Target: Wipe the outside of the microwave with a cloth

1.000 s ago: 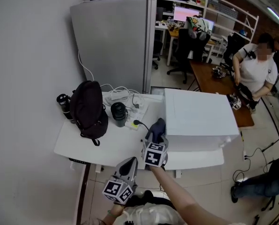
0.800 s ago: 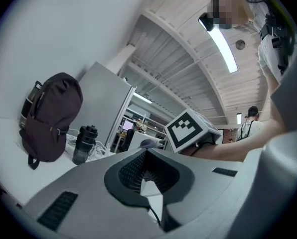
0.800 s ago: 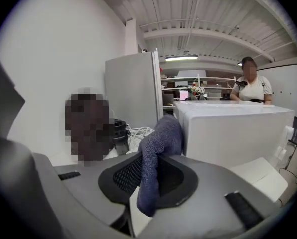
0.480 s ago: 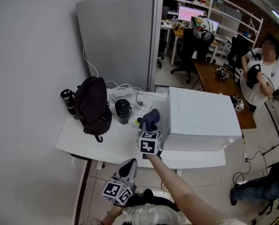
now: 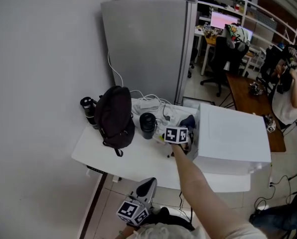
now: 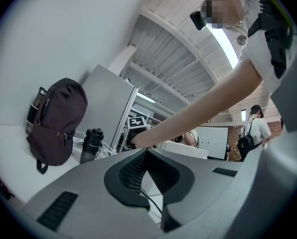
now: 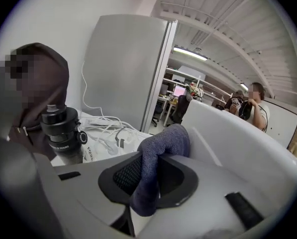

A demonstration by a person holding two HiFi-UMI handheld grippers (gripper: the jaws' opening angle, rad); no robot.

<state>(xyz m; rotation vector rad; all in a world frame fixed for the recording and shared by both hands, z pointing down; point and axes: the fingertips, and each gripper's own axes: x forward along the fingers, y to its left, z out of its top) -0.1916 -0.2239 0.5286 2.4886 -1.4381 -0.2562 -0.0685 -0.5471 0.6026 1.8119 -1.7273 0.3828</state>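
Observation:
The white microwave (image 5: pixel 233 136) stands on the right part of the white table (image 5: pixel 133 158). My right gripper (image 5: pixel 184 128) is at the microwave's left side, shut on a blue cloth (image 5: pixel 189 120). In the right gripper view the cloth (image 7: pixel 161 156) sticks up from between the jaws, right beside the microwave's white wall (image 7: pixel 228 141); whether it touches I cannot tell. My left gripper (image 5: pixel 150 182) hangs low in front of the table's near edge, away from the microwave. In the left gripper view its jaws (image 6: pixel 146 156) are shut with nothing held.
A black backpack (image 5: pixel 116 117), a dark bottle (image 5: pixel 88 109) and a black tumbler (image 5: pixel 147 125) stand on the table's left half, with white cables (image 5: pixel 156 103) behind. A grey partition (image 5: pixel 148 49) rises at the back. A person (image 5: pixel 294 91) stands by a wooden desk (image 5: pixel 248 96) far right.
My right gripper has carried the cloth away from me along the microwave's left side. The left gripper stays low near my body. The head view has shifted, so the table appears further right.

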